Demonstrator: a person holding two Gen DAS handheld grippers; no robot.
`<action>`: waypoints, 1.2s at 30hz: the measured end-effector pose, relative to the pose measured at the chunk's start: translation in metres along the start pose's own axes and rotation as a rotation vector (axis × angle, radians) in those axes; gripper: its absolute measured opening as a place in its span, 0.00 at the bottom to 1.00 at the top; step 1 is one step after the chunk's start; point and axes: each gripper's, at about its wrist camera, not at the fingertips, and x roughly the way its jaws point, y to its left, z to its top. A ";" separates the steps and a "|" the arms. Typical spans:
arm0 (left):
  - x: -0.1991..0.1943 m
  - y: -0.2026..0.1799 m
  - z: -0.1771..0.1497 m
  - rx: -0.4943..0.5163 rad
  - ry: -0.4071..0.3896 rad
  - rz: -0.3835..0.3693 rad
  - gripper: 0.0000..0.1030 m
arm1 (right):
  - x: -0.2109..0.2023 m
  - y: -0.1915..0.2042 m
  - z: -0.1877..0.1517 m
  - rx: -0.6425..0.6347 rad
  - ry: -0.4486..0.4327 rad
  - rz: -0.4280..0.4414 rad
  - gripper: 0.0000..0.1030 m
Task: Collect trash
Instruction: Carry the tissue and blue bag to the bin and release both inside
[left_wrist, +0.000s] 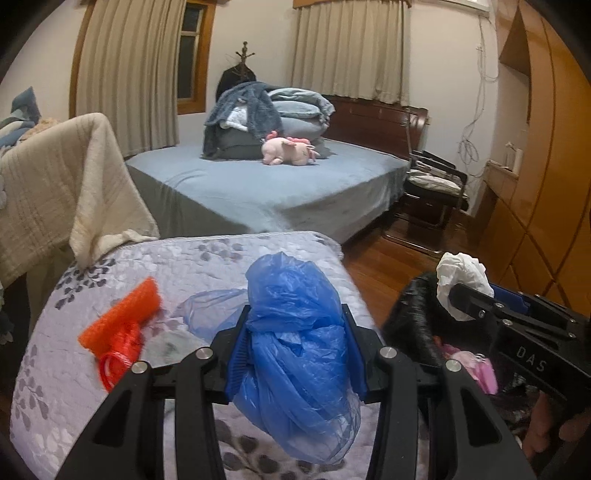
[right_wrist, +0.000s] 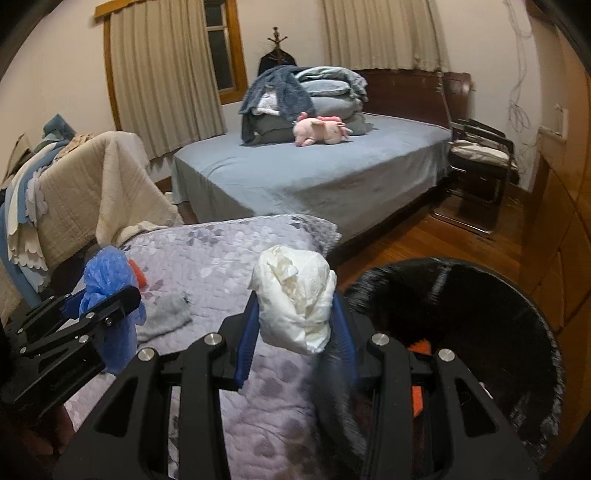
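Observation:
My left gripper (left_wrist: 295, 332) is shut on a crumpled blue plastic bag (left_wrist: 295, 332), held above the purple floral quilt (left_wrist: 207, 258); it also shows in the right wrist view (right_wrist: 107, 280). My right gripper (right_wrist: 295, 317) is shut on a crumpled white paper wad (right_wrist: 293, 295), held at the quilt's right edge beside the black trash bag (right_wrist: 461, 314); the wad also shows in the left wrist view (left_wrist: 460, 284). An orange bubble-wrap piece with a red net (left_wrist: 122, 328) and a grey scrap (right_wrist: 164, 315) lie on the quilt.
The black trash bag (left_wrist: 417, 317) stands open to the right of the quilt, with pink and orange items inside. A cream blanket (left_wrist: 62, 192) drapes on the left. A blue bed (left_wrist: 266, 184) with a pink plush is behind; a wooden floor and cabinets are on the right.

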 end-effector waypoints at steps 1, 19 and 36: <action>-0.001 -0.005 0.000 0.004 -0.001 -0.008 0.44 | -0.003 -0.005 -0.001 0.009 0.000 -0.009 0.36; 0.013 -0.115 0.008 0.126 0.002 -0.219 0.44 | -0.053 -0.118 -0.022 0.110 -0.032 -0.249 0.36; 0.069 -0.189 0.020 0.177 0.061 -0.381 0.46 | -0.050 -0.169 -0.039 0.160 -0.025 -0.347 0.45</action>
